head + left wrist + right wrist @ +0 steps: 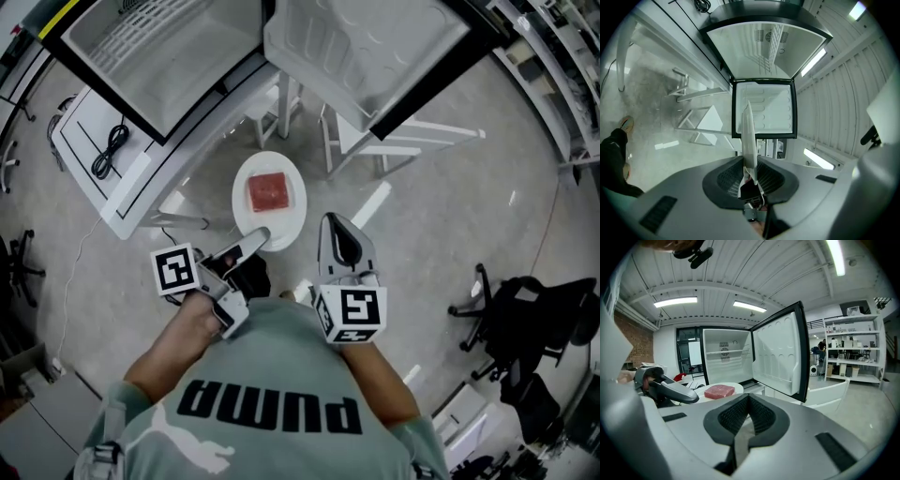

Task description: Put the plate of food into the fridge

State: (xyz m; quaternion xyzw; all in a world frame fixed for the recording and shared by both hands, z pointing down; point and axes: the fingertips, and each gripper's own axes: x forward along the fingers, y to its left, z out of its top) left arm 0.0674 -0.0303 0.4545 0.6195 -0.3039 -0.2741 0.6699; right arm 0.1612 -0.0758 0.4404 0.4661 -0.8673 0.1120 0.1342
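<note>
A white plate (281,220) carries a red slab of meat (268,192). My left gripper (259,236) is shut on the plate's near rim and holds it level in front of me. In the left gripper view the plate (748,133) shows edge-on, pinched between the jaws of the left gripper (750,165). My right gripper (330,221) hangs just right of the plate, shut with nothing in it. Its own view shows the meat (719,391) on the plate (736,387). The open fridge (155,52) stands ahead, its door (370,42) swung out to the right.
White chair frames (375,145) stand on the floor below the fridge door. A low white unit with a black cable (111,150) lies left of the fridge. Black office chairs (525,314) sit to the right. Shelving (853,352) fills the far right.
</note>
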